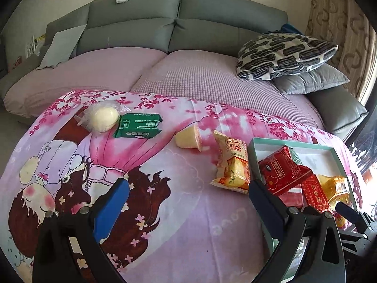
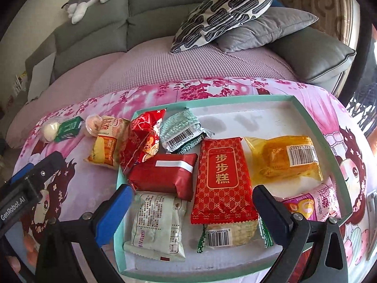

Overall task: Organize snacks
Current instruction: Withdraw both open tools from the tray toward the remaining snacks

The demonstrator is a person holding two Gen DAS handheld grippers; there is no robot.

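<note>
Both grippers hang open and empty: left gripper (image 1: 188, 188) over the cartoon bedsheet (image 1: 188, 224), right gripper (image 2: 193, 195) above the snack-filled teal box (image 2: 339, 165). Next, probably, the yellow packet (image 1: 232, 162) beside the box's rim: its long axis runs away from the camera, so pinch across its narrow width.

Each gripper has black angular arms joined by silver screws and blue pads on its fingers. The left gripper (image 2: 35, 172) bears white "GenRobot.AI" lettering.
</note>
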